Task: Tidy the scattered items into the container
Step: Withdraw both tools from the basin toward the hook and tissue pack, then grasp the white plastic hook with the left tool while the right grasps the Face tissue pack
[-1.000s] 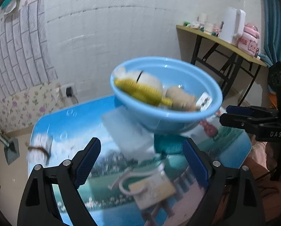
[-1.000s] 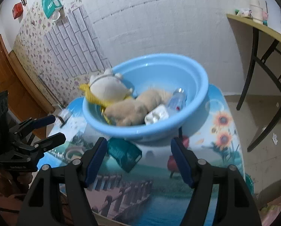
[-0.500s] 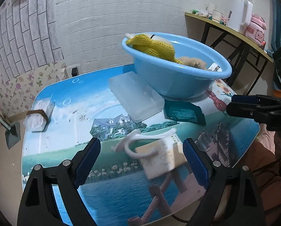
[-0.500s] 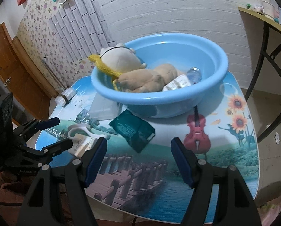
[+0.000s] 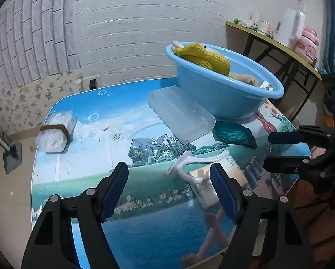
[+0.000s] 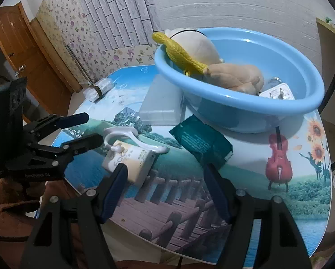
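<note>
Still scattered — packet point(image 6: 201, 142), hook point(image 6: 131, 139) beside basin point(image 6: 246, 103).

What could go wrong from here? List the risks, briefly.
1. The hook lies across the box; gripping one may drag or flip the other.
2. The clear case touches the basin; pulling it could shift the basin.
3. The teal packet lies flat, so open jaws may slide off it.

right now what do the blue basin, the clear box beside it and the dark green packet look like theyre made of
Blue basin: looks like smooth moulded plastic, with soft sheen along the rolled rim.
Clear box: frosted translucent plastic, probably rigid; the table print shows faintly through it.
Dark green packet: likely plastic film or foil, matte, with a serrated sealed edge.
</note>
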Tool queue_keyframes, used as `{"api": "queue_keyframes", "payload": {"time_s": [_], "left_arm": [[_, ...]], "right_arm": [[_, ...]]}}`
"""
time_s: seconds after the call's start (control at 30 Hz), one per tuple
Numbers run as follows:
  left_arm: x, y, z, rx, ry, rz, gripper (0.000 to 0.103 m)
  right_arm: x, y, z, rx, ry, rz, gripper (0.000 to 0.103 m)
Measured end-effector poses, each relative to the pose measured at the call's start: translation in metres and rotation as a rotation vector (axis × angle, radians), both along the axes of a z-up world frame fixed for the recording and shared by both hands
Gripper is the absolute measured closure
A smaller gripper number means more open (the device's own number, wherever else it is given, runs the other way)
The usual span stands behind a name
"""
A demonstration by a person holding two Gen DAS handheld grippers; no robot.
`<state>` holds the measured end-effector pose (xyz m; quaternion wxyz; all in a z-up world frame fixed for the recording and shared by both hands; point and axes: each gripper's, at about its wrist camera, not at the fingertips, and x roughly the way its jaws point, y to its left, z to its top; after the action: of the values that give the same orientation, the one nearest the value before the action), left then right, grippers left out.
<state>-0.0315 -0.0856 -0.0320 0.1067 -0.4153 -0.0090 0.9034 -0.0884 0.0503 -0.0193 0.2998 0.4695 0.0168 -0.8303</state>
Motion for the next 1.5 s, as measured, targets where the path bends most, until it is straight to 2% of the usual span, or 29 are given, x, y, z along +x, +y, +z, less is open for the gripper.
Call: {"api": "queue_keyframes", "payload": {"time_s": [0.33, 0.37, 0.4, 0.43, 0.47, 0.5, 0.53, 0.6, 0.67, 0.77, 0.8, 0.83, 0.9, 1.07, 1.2, 1.37, 1.5], "left_arm": [[-0.026, -0.001, -0.018, 0.034, -0.017, -0.070, 0.028], [-0.026, 0.000, -0.019, 0.033, -0.019, -0.079, 0.031], [-0.027, 0.002, -0.020, 0.028, -0.020, -0.085, 0.043], [-0.027, 0.004, -0.021, 0.022, -0.027, -0.092, 0.049], [-0.028, 0.005, -0.022, 0.017, -0.031, -0.091, 0.062], [-0.028, 0.006, -0.024, 0.014, -0.036, -0.089, 0.069], [-0.027, 0.006, -0.025, 0.021, -0.038, -0.089, 0.072], [-0.026, 0.007, -0.025, 0.032, -0.037, -0.091, 0.088], [-0.025, 0.011, -0.025, 0.008, -0.035, -0.091, 0.094], [-0.022, 0.013, -0.022, -0.029, -0.018, -0.063, 0.094], [-0.020, 0.011, -0.020, -0.032, -0.016, -0.053, 0.095], [-0.017, 0.009, -0.019, -0.035, -0.013, -0.039, 0.095], [-0.013, 0.004, -0.017, -0.035, -0.012, -0.008, 0.095], [0.002, -0.006, -0.017, -0.032, -0.019, 0.050, 0.095], [0.013, -0.008, -0.019, -0.044, -0.025, 0.072, 0.097], [0.023, -0.013, -0.019, -0.047, -0.021, 0.096, 0.097], [0.026, -0.015, -0.018, -0.042, -0.022, 0.103, 0.097]], "right_arm": [[0.002, 0.000, 0.002, 0.035, 0.000, -0.030, 0.032], [0.002, 0.001, 0.002, 0.034, -0.001, -0.034, 0.032], [0.002, 0.002, 0.002, 0.032, -0.002, -0.038, 0.032], [0.001, 0.003, 0.002, 0.031, -0.001, -0.040, 0.032], [0.001, 0.003, 0.002, 0.027, 0.002, -0.040, 0.032], [0.001, 0.002, 0.002, 0.022, 0.004, -0.038, 0.032], [0.002, 0.001, 0.002, 0.020, 0.007, -0.034, 0.032], [0.001, -0.004, 0.000, 0.013, 0.014, -0.019, 0.032], [0.000, -0.010, -0.002, 0.005, 0.010, -0.003, 0.032], [0.003, -0.019, -0.005, 0.001, 0.015, 0.026, 0.032], [0.005, -0.022, -0.007, 0.003, 0.014, 0.037, 0.030], [0.006, -0.024, -0.009, 0.004, 0.012, 0.046, 0.024], [0.009, -0.029, -0.015, -0.001, 0.008, 0.063, 0.021], [0.013, -0.037, -0.024, -0.009, -0.007, 0.080, 0.020], [0.011, -0.047, -0.030, 0.003, -0.011, 0.076, 0.009], [0.011, -0.064, -0.031, 0.027, 0.018, 0.100, 0.009], [0.008, -0.075, -0.037, 0.105, 0.048, 0.098, 0.009]]}}
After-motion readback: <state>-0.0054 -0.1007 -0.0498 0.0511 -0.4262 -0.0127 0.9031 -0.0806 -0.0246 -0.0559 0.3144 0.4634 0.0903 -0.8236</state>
